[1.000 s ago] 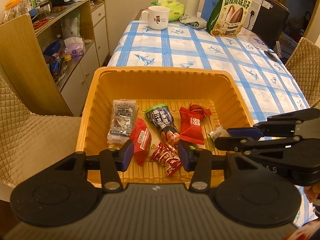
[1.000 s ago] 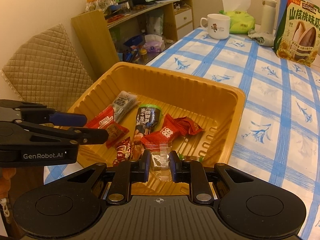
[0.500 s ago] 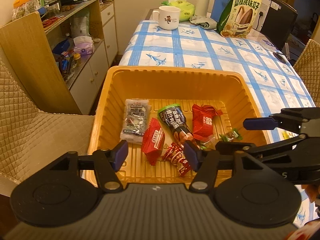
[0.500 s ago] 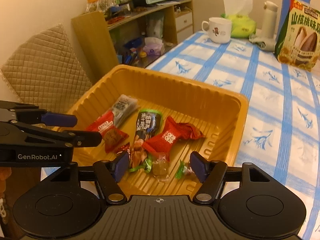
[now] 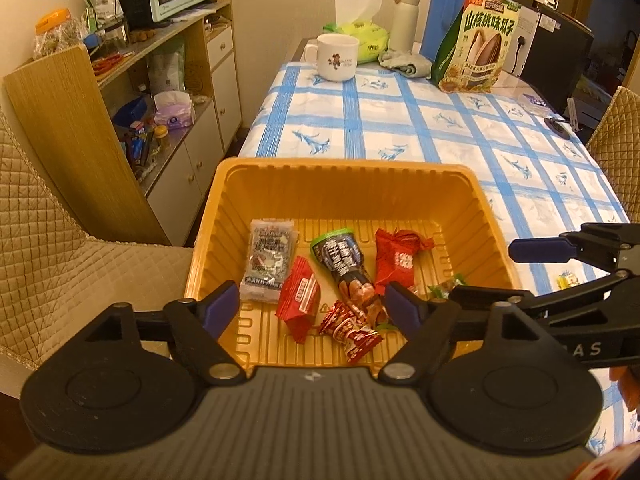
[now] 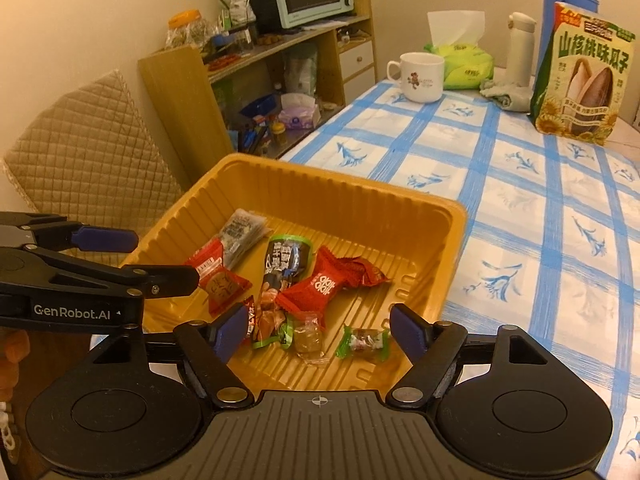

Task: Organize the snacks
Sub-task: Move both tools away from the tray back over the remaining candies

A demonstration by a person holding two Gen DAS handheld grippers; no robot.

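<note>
Several wrapped snacks (image 6: 326,286) | inside orange tray (image 6: 440,264) | on table (image 6: 520,216)

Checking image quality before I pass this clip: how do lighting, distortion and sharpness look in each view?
Left wrist view: warm orange cast, strong fisheye bending at the edges; the snacks in the yellow tray stay sharp. Right wrist view: same warm tint, dark vignette in the corners, table edge curved; the sunflower seed bag print is legible, with no motion blur.

You had one yellow tray (image 6: 420,216), three red snack packets (image 6: 326,282), two dark pouches (image 6: 286,258), two small wrapped candies (image 6: 362,342), one mug (image 6: 420,78).
</note>
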